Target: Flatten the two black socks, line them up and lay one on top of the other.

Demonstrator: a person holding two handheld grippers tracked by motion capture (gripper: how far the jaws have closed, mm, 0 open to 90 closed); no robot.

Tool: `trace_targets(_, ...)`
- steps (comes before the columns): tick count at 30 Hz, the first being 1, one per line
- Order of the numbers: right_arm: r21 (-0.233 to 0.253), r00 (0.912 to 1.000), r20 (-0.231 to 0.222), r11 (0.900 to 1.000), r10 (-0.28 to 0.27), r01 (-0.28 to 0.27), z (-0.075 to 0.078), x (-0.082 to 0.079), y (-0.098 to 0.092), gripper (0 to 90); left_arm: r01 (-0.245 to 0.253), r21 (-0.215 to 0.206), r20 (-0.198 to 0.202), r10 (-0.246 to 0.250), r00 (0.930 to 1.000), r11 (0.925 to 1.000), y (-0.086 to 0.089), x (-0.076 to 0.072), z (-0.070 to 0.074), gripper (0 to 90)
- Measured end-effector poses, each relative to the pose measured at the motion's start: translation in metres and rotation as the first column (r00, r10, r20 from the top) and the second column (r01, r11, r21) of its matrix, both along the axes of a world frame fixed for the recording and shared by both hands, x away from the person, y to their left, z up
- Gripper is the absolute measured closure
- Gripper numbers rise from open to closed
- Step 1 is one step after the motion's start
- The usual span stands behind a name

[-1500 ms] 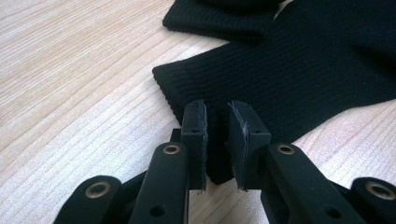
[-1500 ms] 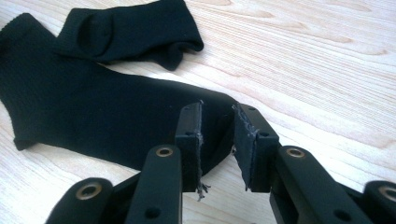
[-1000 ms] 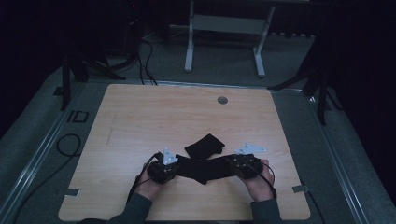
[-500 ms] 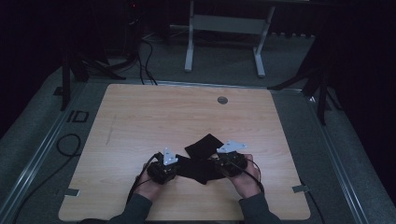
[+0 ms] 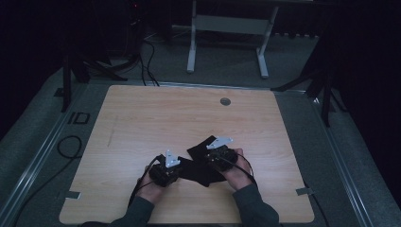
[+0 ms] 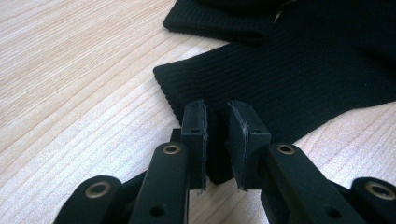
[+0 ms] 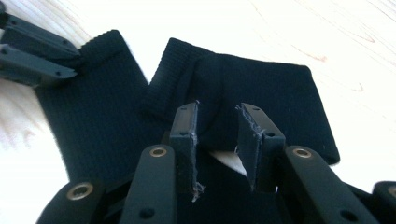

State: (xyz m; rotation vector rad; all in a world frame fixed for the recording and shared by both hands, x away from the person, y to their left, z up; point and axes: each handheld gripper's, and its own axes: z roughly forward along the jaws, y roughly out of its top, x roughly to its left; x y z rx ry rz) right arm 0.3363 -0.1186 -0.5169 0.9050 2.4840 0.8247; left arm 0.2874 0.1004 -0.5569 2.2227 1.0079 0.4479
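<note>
A black ribbed knit cloth (image 5: 201,163) lies on the near middle of a light wooden tabletop (image 5: 142,123), partly folded over itself, with a flap pointing toward the far side. In the left gripper view the cloth (image 6: 299,79) shows a ribbed hem edge lying flat on the wood, with a second folded layer behind it. In the right gripper view the cloth (image 7: 243,98) shows a cuff-like ribbed band folded up across a wider panel.

The left gripper (image 6: 217,140) holds the near edge of the cloth between its fingers (image 6: 195,135), which stand narrow, closed on a pinch of fabric. In the high view it (image 5: 166,171) sits at the cloth's left end.

The right gripper (image 7: 217,140) has its fingers (image 7: 254,140) somewhat apart, with a raised fold of cloth between them; whether they press it I cannot tell. In the high view it (image 5: 218,156) rests over the cloth's right part.

A small round grommet (image 5: 225,101) sits near the tabletop's far edge.
</note>
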Motion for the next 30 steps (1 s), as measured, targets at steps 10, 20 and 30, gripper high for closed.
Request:
trace_targets(10,-0.019,0.9976,-0.039,0.998,0.057,-0.058,-0.008,0.010,0.024,64.5,0.002,0.004,0.005,-0.002,1.0000,1.0000,0.000,0.000,0.000,77.4)
trace_targets(20,-0.060,0.9912,-0.131,0.998,0.016,-0.024,-0.019,0.017,0.033,85.6,-0.001,0.004,0.006,0.001,1.0000,1.0000,-0.001,-0.001,0.000,77.4)
trace_targets(30,0.029,0.9955,-0.095,1.000,0.009,-0.006,0.006,0.005,0.018,87.9,-0.002,0.004,0.008,0.002,1.0000,1.0000,-0.001,-0.001,0.000,77.5)
